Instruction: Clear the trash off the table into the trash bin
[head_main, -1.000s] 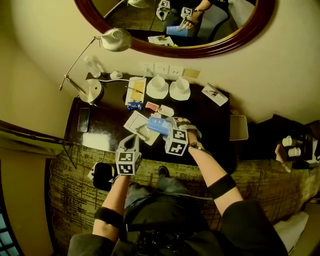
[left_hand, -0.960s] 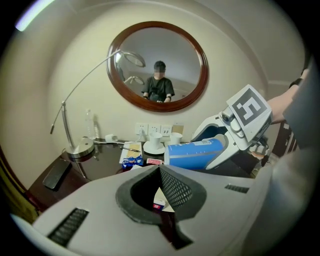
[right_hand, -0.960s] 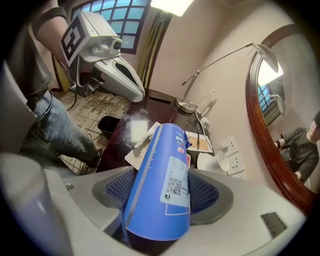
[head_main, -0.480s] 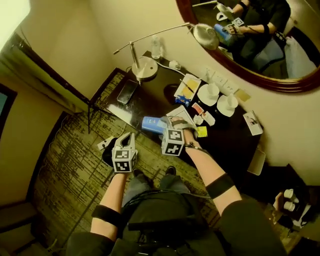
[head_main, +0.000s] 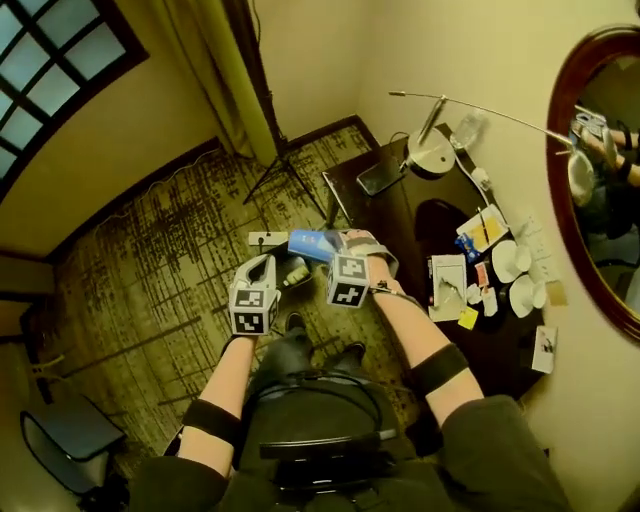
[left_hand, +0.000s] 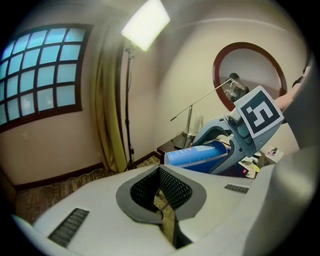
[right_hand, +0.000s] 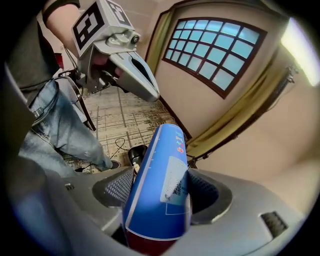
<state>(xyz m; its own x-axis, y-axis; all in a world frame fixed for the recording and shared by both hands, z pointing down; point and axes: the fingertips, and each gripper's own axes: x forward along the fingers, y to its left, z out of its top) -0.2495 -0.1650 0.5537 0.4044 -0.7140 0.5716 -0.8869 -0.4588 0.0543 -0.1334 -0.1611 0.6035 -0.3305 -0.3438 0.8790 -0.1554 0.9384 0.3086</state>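
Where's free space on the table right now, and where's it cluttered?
Bare: the dark tabletop between the phone and the paper sheet, and the end stretch between the yellow note and the card. Crowded: the wall side, around the cups and packets.

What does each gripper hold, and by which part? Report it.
Right gripper clamps the blue cylindrical container across its sides, near its closer end. Left gripper is shut and empty.

You stand in what looks like a hotel room: patterned carpet (head_main: 150, 280), yellow curtain (head_main: 215, 70) by a gridded window (head_main: 45, 60), dark worktop (head_main: 400, 230) with desk lamp (head_main: 432, 153), cups on saucers (head_main: 510, 262), oval wall mirror (head_main: 600, 180).
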